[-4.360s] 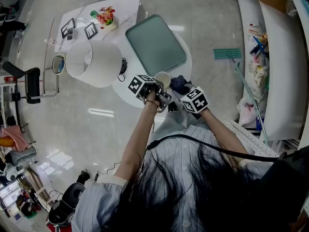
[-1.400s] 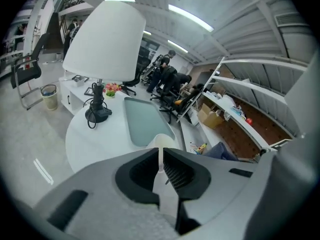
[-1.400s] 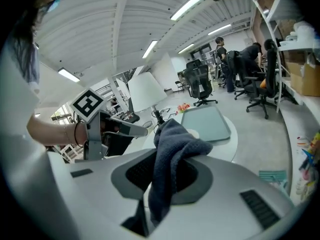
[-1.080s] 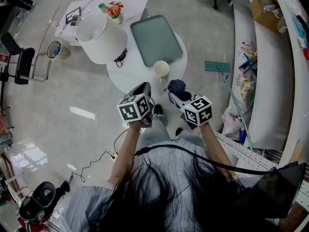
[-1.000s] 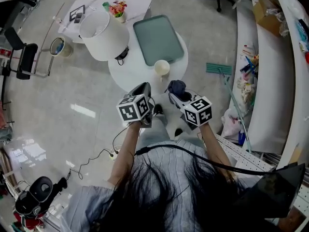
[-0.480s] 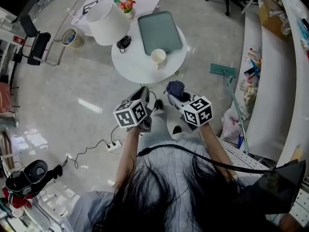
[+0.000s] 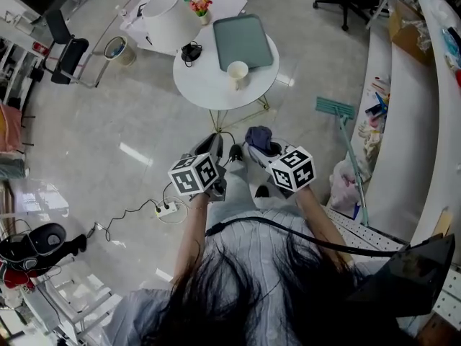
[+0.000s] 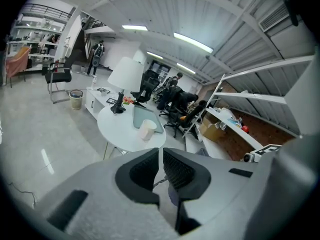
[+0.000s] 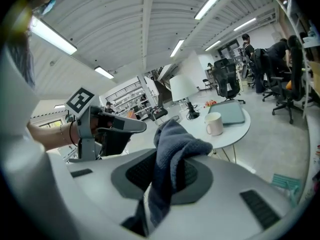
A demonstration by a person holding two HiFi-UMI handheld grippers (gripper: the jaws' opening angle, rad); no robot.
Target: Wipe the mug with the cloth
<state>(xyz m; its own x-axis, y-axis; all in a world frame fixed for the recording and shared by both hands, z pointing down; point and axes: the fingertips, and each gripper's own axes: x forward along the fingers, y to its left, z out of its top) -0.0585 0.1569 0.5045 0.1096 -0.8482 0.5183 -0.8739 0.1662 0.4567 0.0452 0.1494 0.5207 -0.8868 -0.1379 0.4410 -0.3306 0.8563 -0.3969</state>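
Observation:
A cream mug (image 7: pixel 237 71) stands upright on the round white table (image 7: pixel 205 85), close to its right side; it also shows as the mug (image 8: pixel 147 129) and the mug (image 9: pixel 214 123) in the gripper views. My right gripper (image 7: pixel 258 144) is shut on a dark blue cloth (image 7: pixel 258 137), which bunches up between the jaws as the cloth (image 9: pixel 172 154). My left gripper (image 7: pixel 213 148) is shut with nothing in it, its pads (image 8: pixel 175 171) nearly touching. Both grippers are held well back from the table, over the floor.
A grey-green tray (image 7: pixel 241 40) lies on the table behind the mug, next to a small black object (image 7: pixel 191 51). A white lampshade (image 7: pixel 163 14) and a low white table (image 7: pixel 180 13) stand beyond. A power strip (image 7: pixel 166 209) lies on the floor. Shelving (image 7: pixel 410 107) runs along the right.
Both grippers have drawn back from the table, which now sits farther away. 4.4 s ago they were at the mug; the mug stays on the table, the cloth stays in the right gripper.

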